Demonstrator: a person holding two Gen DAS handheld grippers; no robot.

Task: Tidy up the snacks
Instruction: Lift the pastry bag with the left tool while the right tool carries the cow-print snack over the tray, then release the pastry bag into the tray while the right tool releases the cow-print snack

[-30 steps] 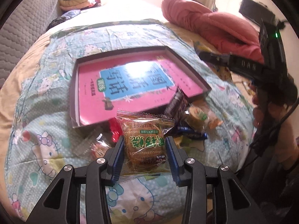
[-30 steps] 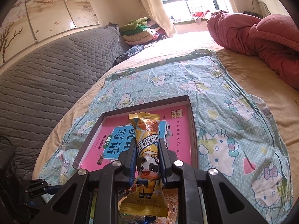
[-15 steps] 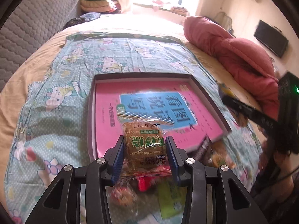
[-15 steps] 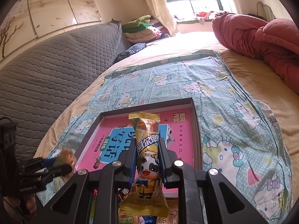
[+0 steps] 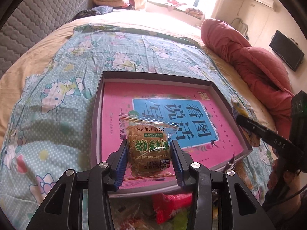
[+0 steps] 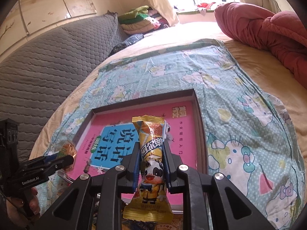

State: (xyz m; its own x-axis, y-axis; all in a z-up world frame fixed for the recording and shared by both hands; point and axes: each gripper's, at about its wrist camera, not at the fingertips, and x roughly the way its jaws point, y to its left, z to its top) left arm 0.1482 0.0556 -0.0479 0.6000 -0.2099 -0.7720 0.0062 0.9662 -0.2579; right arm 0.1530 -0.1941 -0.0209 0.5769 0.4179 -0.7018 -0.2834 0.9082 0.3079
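Note:
My left gripper [image 5: 148,145] is shut on a round brown cake in a clear wrapper with green characters [image 5: 147,147], held over the near part of a shallow grey box [image 5: 96,115]. A pink and blue book [image 5: 172,115] lies in the box. My right gripper [image 6: 151,145] is shut on a long yellow snack bar with a cartoon cow [image 6: 151,153], above the box's near edge [image 6: 199,124]. In the left wrist view the right gripper [image 5: 249,126] shows at the box's right side. The right wrist view has the left gripper [image 6: 57,159] at the box's left.
The box rests on a teal cartoon-cat cloth [image 5: 57,95] spread over a bed. Loose snack packets, one red [image 5: 172,203], lie just in front of the box. A red quilt [image 5: 249,57] is bunched at the right, a grey quilted headboard [image 6: 48,67] at the left.
My left gripper carried the cake from above the snack pile to over the box. My right gripper came slightly lower and closer to the box with the yellow bar.

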